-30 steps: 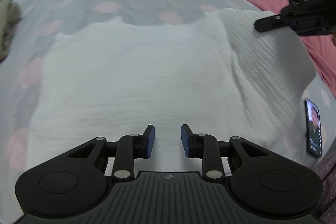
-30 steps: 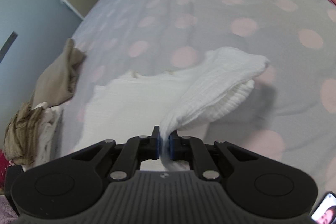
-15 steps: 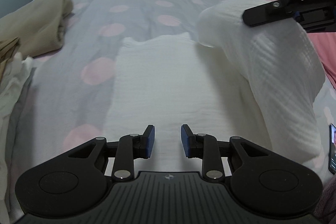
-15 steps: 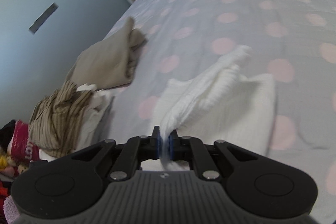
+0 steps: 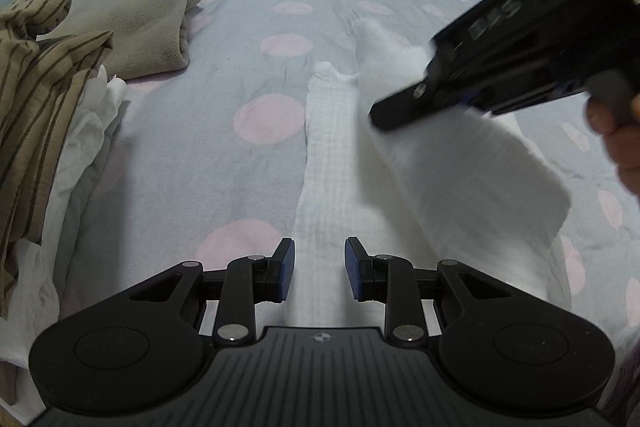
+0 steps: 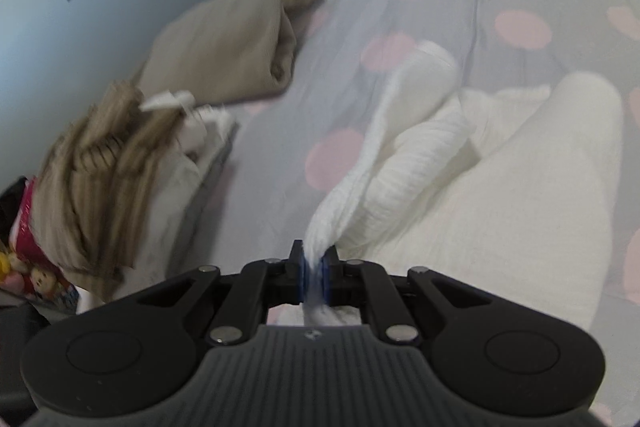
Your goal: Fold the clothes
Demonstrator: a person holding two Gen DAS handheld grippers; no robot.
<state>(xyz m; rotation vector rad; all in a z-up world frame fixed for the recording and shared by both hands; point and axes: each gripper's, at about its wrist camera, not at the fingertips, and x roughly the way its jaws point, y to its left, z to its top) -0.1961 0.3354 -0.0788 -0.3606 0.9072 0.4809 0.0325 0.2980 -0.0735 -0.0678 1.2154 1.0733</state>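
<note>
Fingers (image 6: 301, 277) just easing, white cloth (image 6: 420, 163) between them, above the pink-dotted grey bedspread (image 5: 256, 163).

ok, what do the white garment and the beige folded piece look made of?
White garment: looks like crinkled cotton gauze, matte, going by its fine ribbed wrinkles and soft drape. Beige folded piece: likely fleece or brushed knit, matte, with a thick fuzzy nap and rounded folds. Neither fibre is certain.

Dim, cool indoor light, soft shadows, motion blur across the right-wrist view, fisheye bending and dark corners
</note>
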